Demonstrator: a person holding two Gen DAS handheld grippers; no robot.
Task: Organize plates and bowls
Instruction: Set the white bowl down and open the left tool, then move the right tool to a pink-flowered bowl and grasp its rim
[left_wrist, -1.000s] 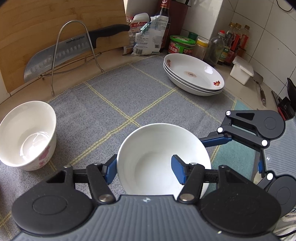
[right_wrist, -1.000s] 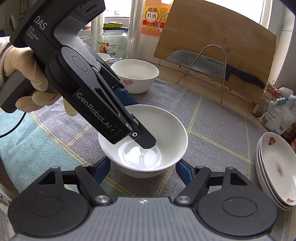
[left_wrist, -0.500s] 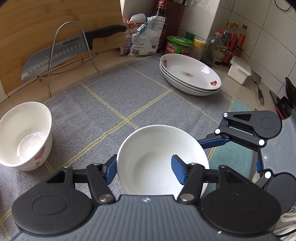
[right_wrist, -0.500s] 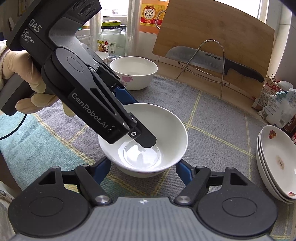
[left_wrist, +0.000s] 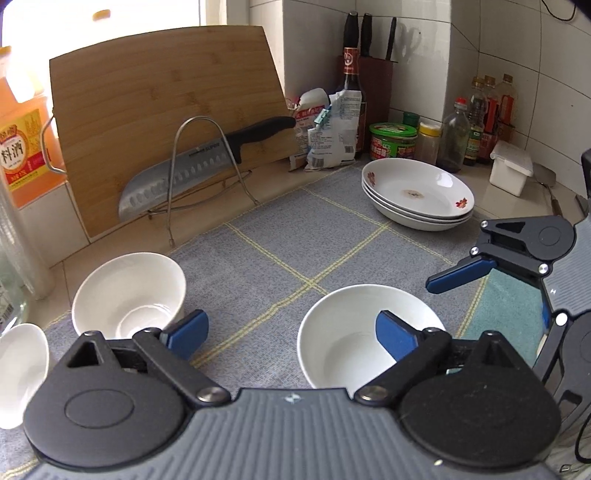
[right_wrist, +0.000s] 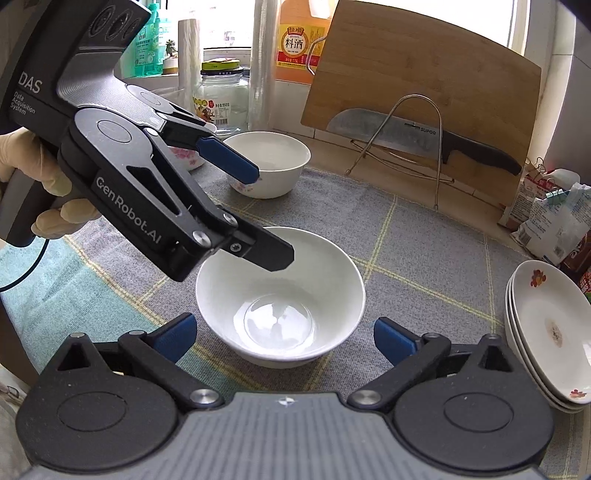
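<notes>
Bowl (right_wrist: 280, 295) released on mat, both grippers' jaws just opened and empty; next, probably stack it into flowered bowl (right_wrist: 267, 162).

A pale counter (left_wrist: 284, 173) runs along the tiled wall, most of it covered by a grey mat (left_wrist: 280, 251) with yellow grid lines. On the mat stand a plain white bowl (right_wrist: 280, 295), a flowered bowl (right_wrist: 271, 162) nearer the window and a stack of plates (left_wrist: 419, 194) toward the corner. Beyond the mat, on the bare counter, are a wire rack (left_wrist: 199, 173) holding a knife (left_wrist: 207, 158), a cutting board (left_wrist: 166, 122), packets (left_wrist: 328, 133), jars and bottles (left_wrist: 480, 118).
</notes>
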